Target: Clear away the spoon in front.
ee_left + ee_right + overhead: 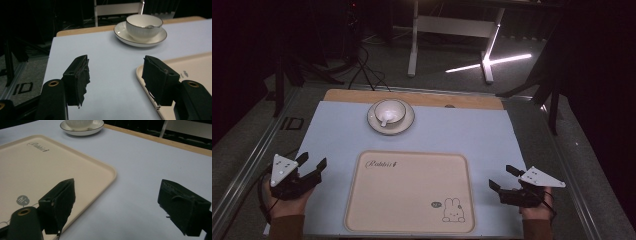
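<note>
We are holding 2 grippers, the left gripper (313,166) and right gripper (501,178), beside the tray (409,227), jaws wide and gripping nothing. The cup (390,112) is sitting on its saucer (407,123) beyond the tray on the tabletop (487,135), untouched; everything seems left to do.

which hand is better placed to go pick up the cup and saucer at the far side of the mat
Left, probably. The cup on its saucer sits left of centre, and the open left gripper already points toward it. The right gripper, also open, would have to cross over the tray.
</note>
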Tool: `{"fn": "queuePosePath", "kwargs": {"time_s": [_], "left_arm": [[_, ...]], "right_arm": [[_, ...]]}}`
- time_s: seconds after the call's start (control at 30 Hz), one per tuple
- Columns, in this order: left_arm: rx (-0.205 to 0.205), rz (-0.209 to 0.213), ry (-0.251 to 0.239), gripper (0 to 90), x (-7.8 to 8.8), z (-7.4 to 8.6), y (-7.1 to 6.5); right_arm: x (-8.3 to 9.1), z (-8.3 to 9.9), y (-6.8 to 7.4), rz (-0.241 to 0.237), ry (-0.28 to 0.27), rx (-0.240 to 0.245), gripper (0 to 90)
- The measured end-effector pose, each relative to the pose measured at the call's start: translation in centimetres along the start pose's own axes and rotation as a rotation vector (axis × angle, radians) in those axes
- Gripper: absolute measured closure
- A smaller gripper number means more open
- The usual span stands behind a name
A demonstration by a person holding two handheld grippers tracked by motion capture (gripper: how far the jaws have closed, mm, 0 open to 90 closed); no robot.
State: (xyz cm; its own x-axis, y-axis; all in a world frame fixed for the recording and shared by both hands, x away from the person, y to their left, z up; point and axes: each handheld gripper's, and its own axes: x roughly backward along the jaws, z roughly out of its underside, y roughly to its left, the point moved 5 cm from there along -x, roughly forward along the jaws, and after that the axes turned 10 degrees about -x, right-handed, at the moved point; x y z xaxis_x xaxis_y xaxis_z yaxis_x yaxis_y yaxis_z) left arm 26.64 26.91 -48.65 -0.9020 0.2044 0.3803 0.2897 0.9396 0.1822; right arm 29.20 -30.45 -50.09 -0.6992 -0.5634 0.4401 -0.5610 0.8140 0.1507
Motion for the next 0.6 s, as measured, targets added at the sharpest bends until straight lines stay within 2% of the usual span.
{"fn": "queuePosePath", "kwargs": {"time_s": [0.1, 0.6], "left_arm": [[-0.023, 0.018, 0.005, 37.0, -0.46, -0.22, -0.49], [-0.008, 0.03, 0.032, 35.6, -1.15, 0.08, -0.99]], "right_arm": [[-0.08, 0.05, 0.07, -0.002, 0.005, 0.002, 14.5], [-0.29, 0.14, 0.09, 0.008, 0.02, 0.007, 14.4]]}}
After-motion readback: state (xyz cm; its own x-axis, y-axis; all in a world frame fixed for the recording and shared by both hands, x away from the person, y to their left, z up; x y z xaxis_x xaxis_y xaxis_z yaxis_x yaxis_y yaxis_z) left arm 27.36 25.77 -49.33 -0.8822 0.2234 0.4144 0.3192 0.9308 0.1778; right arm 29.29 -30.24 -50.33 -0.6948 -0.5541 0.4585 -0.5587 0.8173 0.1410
